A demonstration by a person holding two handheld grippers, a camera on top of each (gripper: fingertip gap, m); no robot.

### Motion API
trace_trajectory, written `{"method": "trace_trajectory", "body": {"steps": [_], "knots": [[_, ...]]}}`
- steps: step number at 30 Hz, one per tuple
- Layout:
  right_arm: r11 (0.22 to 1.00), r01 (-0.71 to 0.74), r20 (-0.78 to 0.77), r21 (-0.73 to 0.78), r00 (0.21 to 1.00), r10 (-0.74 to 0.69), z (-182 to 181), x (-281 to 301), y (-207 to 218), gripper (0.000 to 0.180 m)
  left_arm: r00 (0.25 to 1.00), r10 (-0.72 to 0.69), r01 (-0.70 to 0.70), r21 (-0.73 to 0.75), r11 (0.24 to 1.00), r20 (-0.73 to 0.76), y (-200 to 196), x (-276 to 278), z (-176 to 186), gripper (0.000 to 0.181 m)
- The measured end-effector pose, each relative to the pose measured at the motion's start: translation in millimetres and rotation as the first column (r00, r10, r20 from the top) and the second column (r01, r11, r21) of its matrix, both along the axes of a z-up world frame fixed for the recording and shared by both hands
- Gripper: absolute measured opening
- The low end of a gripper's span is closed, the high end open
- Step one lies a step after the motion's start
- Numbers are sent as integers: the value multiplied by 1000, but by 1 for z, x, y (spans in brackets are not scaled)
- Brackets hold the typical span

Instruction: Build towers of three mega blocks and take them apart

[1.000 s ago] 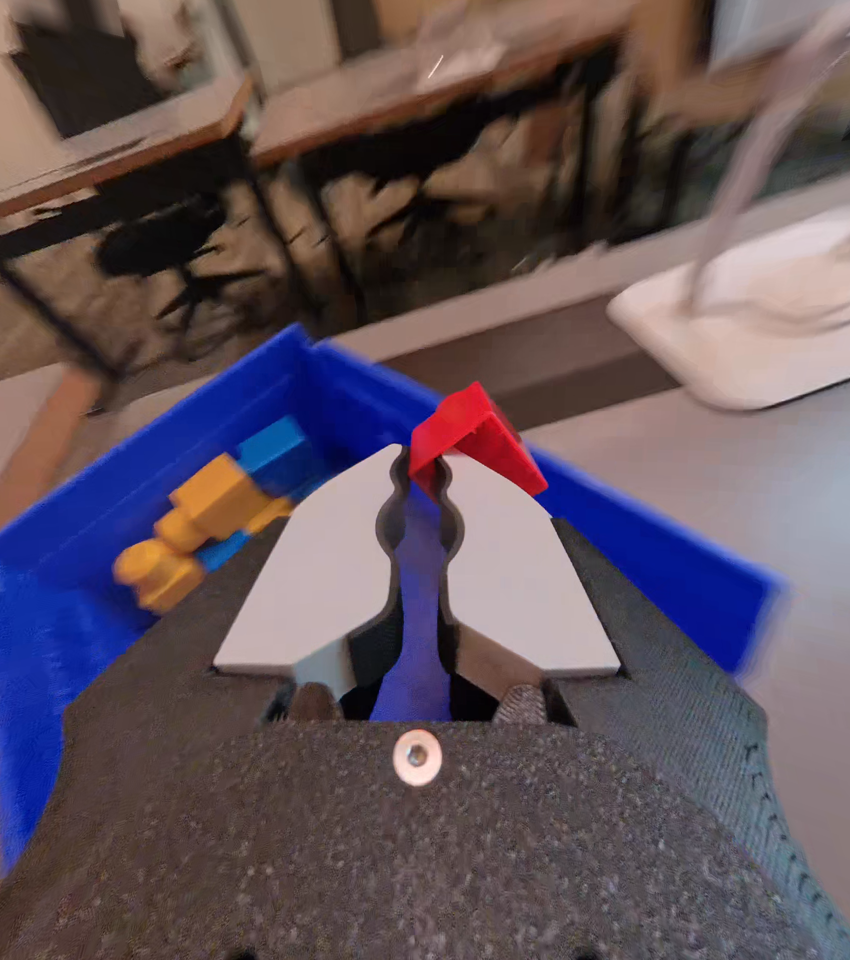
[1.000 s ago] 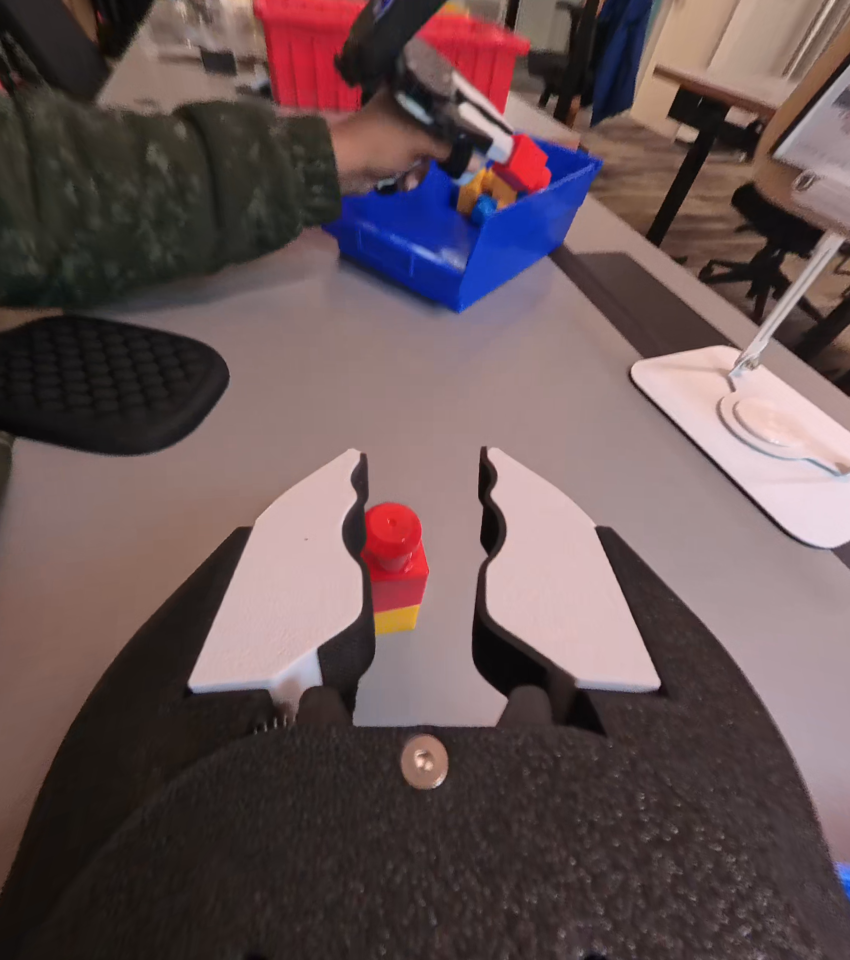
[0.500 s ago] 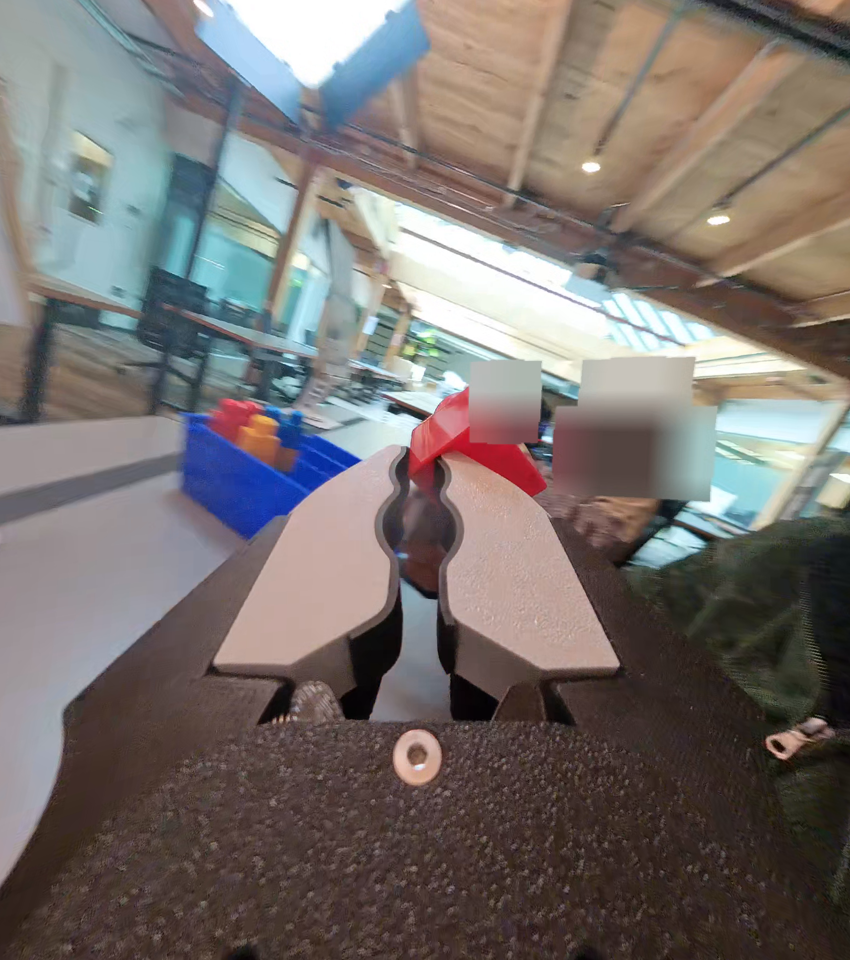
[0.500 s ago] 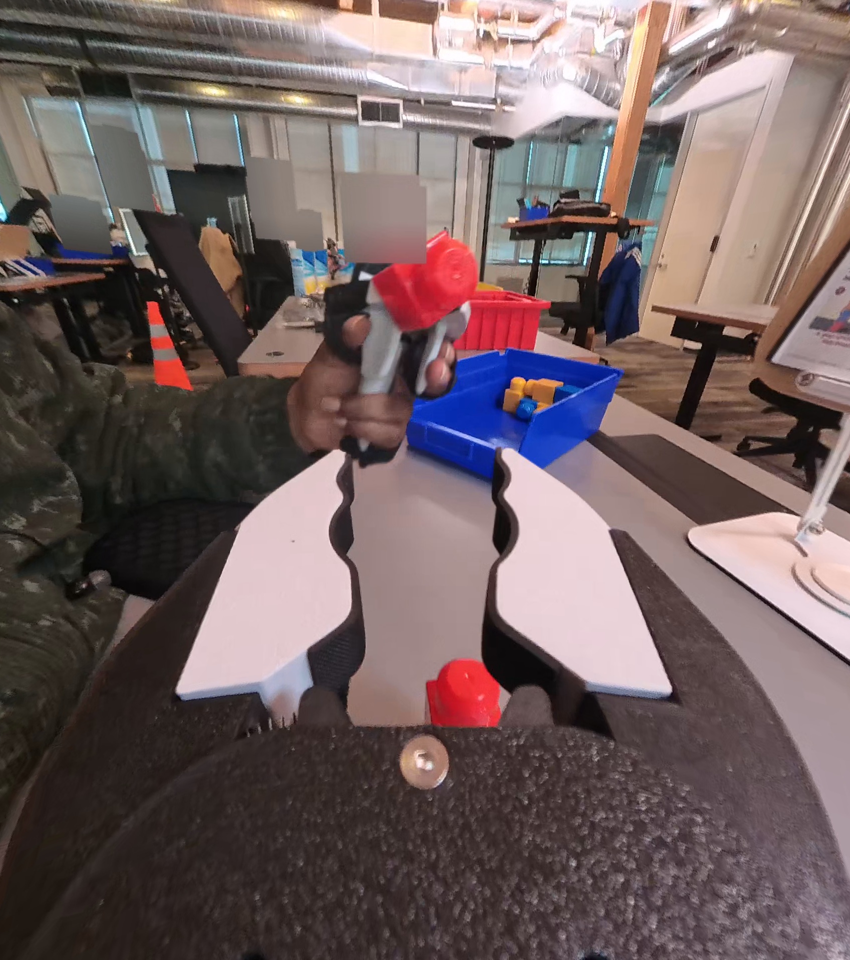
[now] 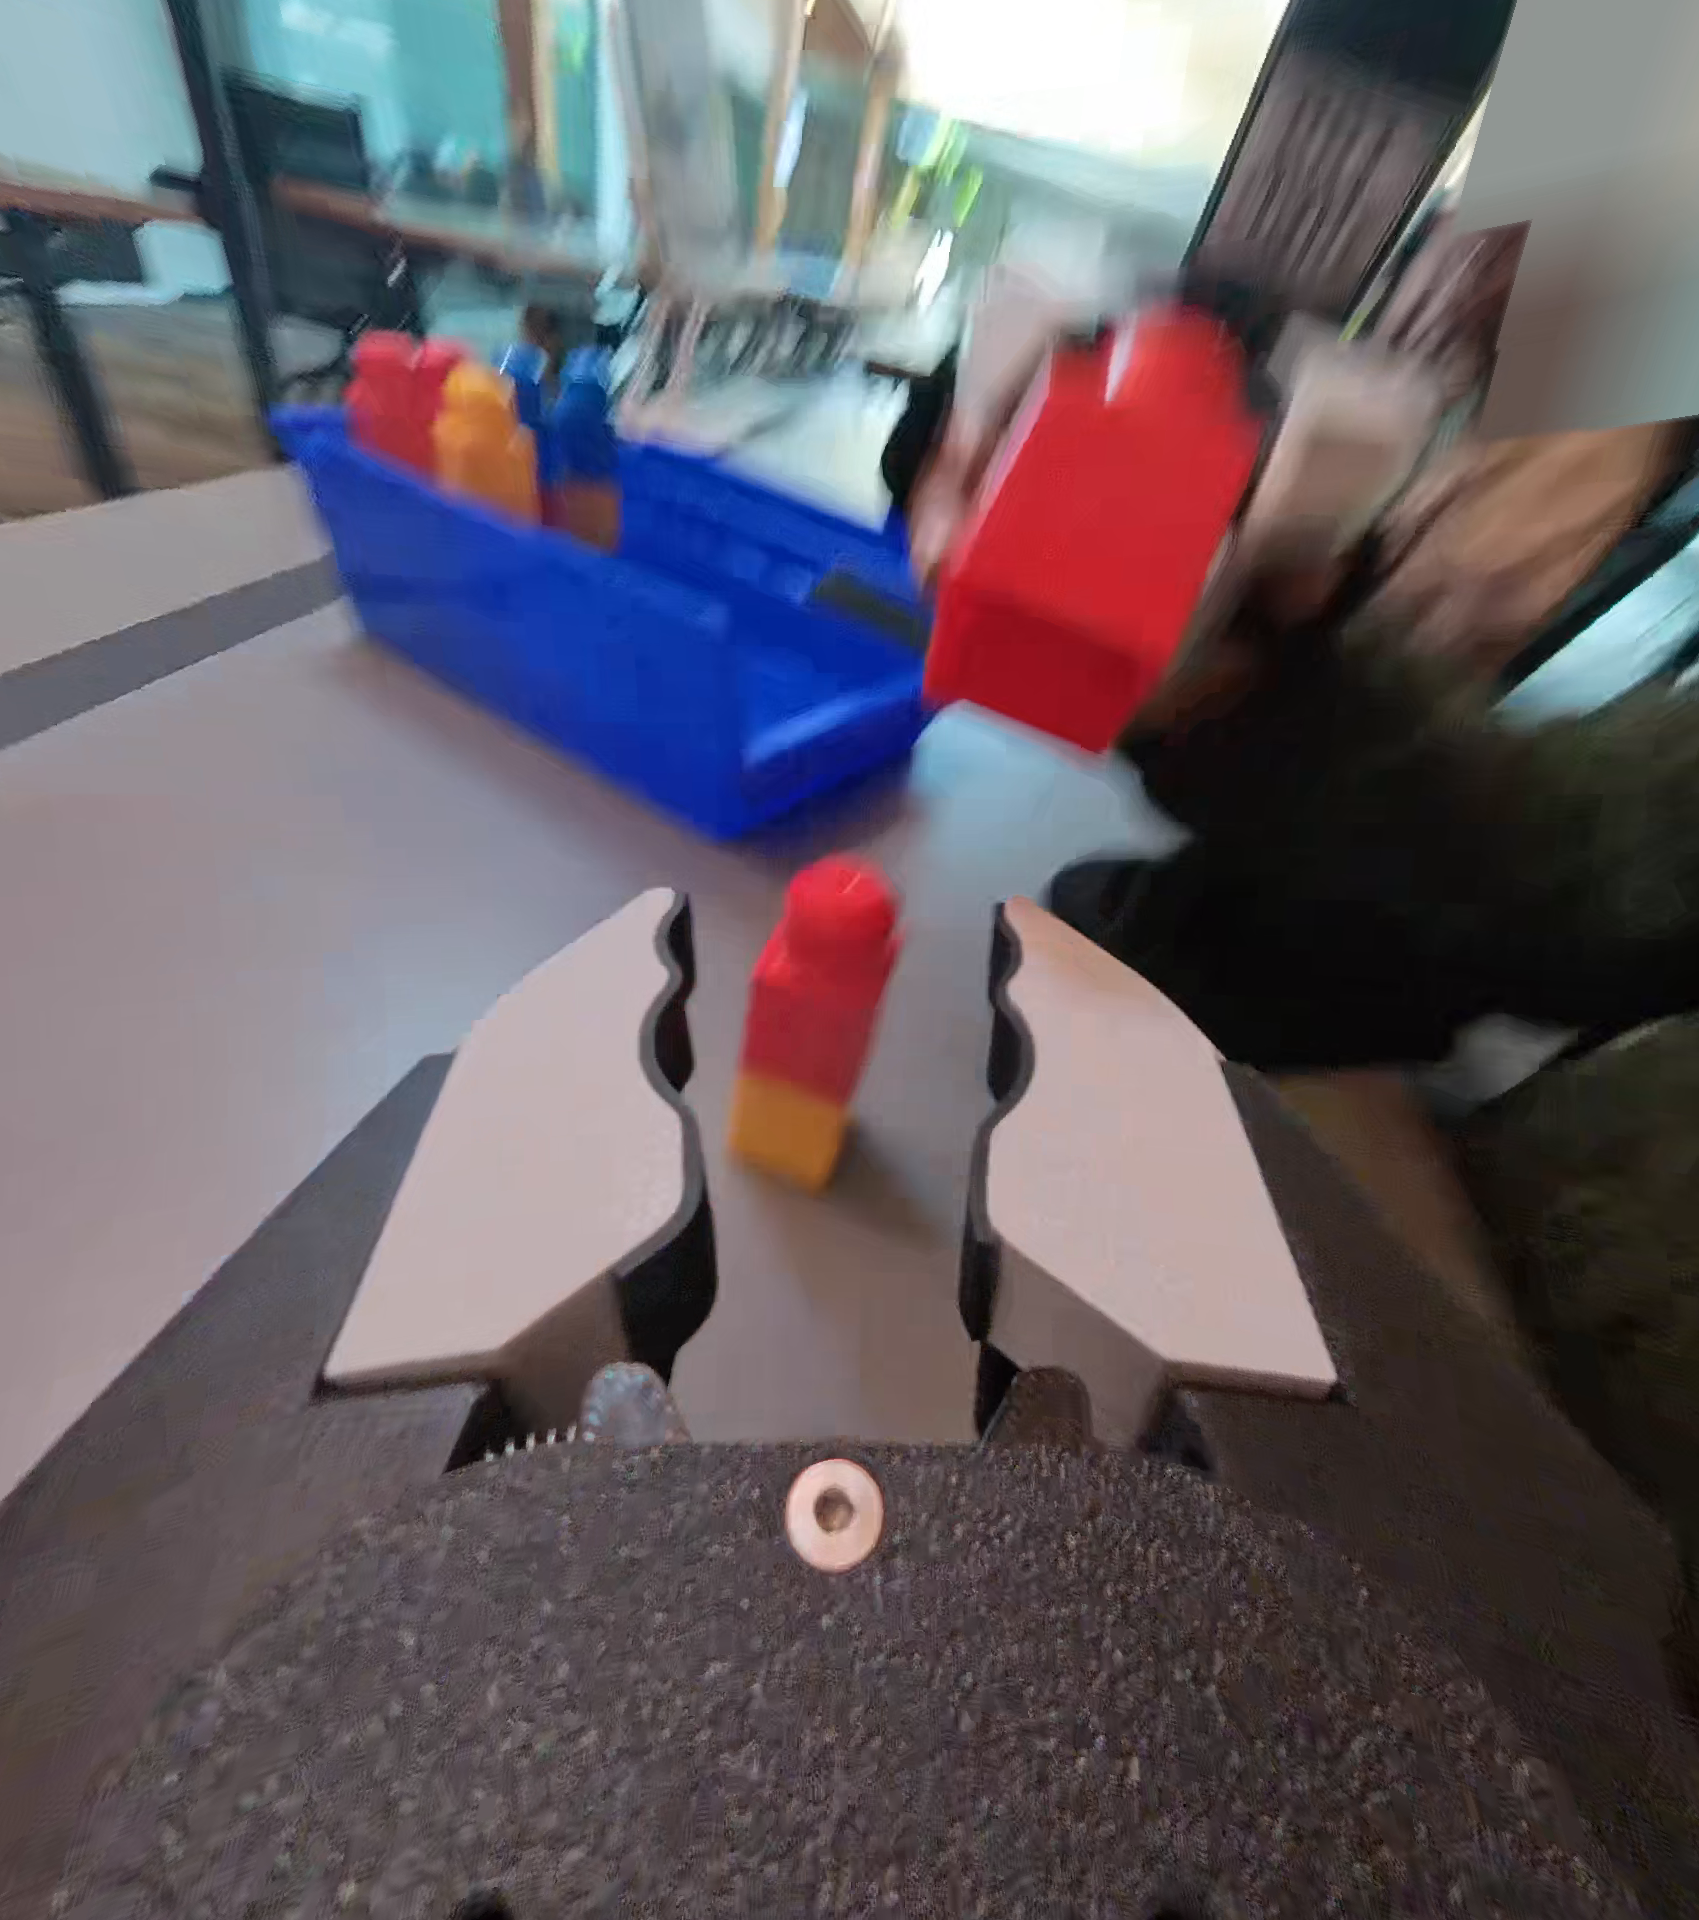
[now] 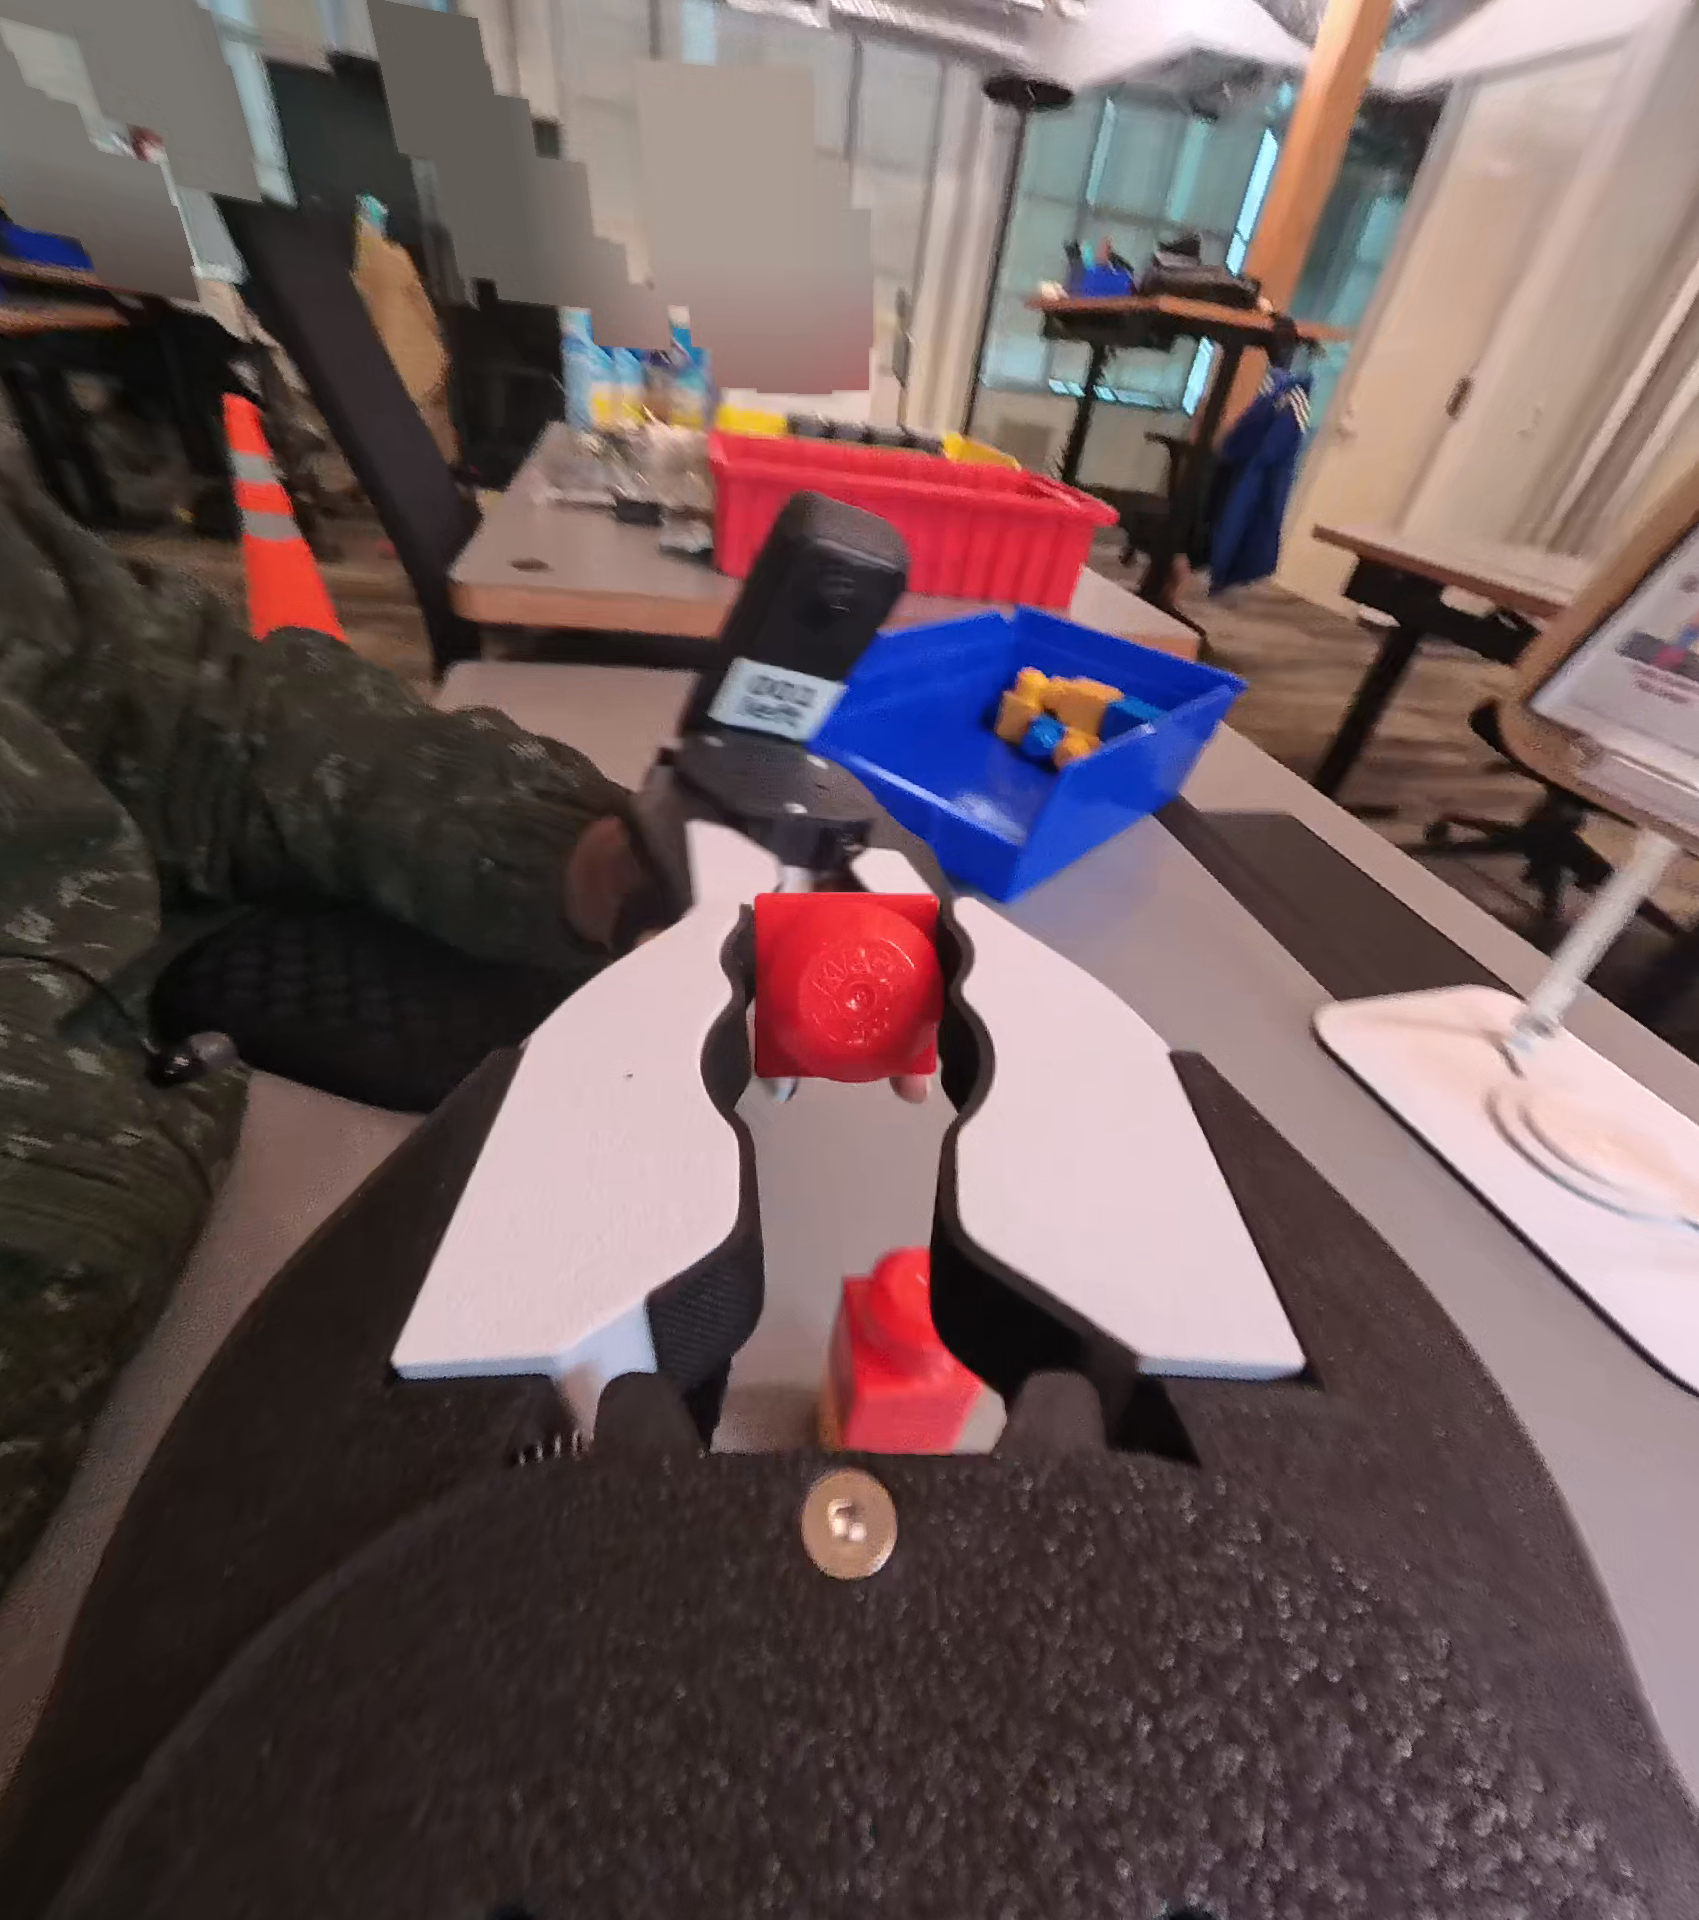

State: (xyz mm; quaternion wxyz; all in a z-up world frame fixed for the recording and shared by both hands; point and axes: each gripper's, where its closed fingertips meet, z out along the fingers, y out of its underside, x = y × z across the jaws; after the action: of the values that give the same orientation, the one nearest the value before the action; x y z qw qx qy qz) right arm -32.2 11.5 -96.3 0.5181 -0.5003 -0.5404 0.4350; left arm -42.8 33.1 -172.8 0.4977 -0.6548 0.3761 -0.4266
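red block in right tool, left tool wide, empty

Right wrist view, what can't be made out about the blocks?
- Tower: its lower part is hidden behind the right gripper's own body.
- Red block at the fingertips: only its stud end shows; the jaws cover its sides.
- Loose blocks in the blue bin: small and piled up, so no sure count.
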Motion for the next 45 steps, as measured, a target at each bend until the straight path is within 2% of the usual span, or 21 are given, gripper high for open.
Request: {"method": "trace_trajectory", "body": {"steps": [1, 3, 7, 9, 11, 14, 16, 21, 26, 30, 40, 45], "knots": [[999, 34, 46, 4, 998, -34, -3, 4, 7, 34, 992, 30, -24, 47, 999, -122, 4, 1, -18, 61], [996, 93, 139, 17, 986, -95, -8, 11, 19, 33, 962, 25, -6, 72, 997, -273, 2, 11, -47, 69], [986, 162, 248, 42, 954, -167, -6, 19, 32, 34, 907, 23, 9, 75, 997, -420, 7, 34, -76, 70], [984, 174, 273, 44, 945, -179, -4, 20, 34, 34, 888, 15, 15, 61, 998, -460, 12, 43, -85, 65], [984, 173, 312, 51, 933, -180, -5, 20, 36, 34, 844, 21, 13, 60, 998, -536, 14, 43, -99, 42], [985, 154, 381, 83, 908, -174, -3, 20, 35, 34, 847, 40, 18, 104, 994, -530, 12, 36, -84, 37], [991, 102, 423, 85, 897, -128, 0, 19, 28, 34, 862, 18, 20, 70, 997, -507, 6, 30, -70, 37], [996, -62, 527, 71, 850, 15, -13, 6, 5, 34, 811, 15, 53, 98, 994, -584, -7, 12, -62, 37], [994, -109, 604, 19, 793, 75, -47, -6, -2, 34, 740, 3, 66, 78, 995, -673, -15, 3, -67, 36], [992, -127, 655, 14, 751, 87, -60, -6, -5, 34, 708, -29, 89, 48, 995, -706, -19, -1, -72, 36], [988, -154, 649, 25, 754, 101, -62, -12, -12, 34, 689, -52, 109, 32, 994, -723, -25, -1, -74, 36], [989, -145, 620, 18, 778, 103, -60, -16, -12, 34, 704, -54, 106, 30, 994, -708, -24, -1, -73, 36]]}}
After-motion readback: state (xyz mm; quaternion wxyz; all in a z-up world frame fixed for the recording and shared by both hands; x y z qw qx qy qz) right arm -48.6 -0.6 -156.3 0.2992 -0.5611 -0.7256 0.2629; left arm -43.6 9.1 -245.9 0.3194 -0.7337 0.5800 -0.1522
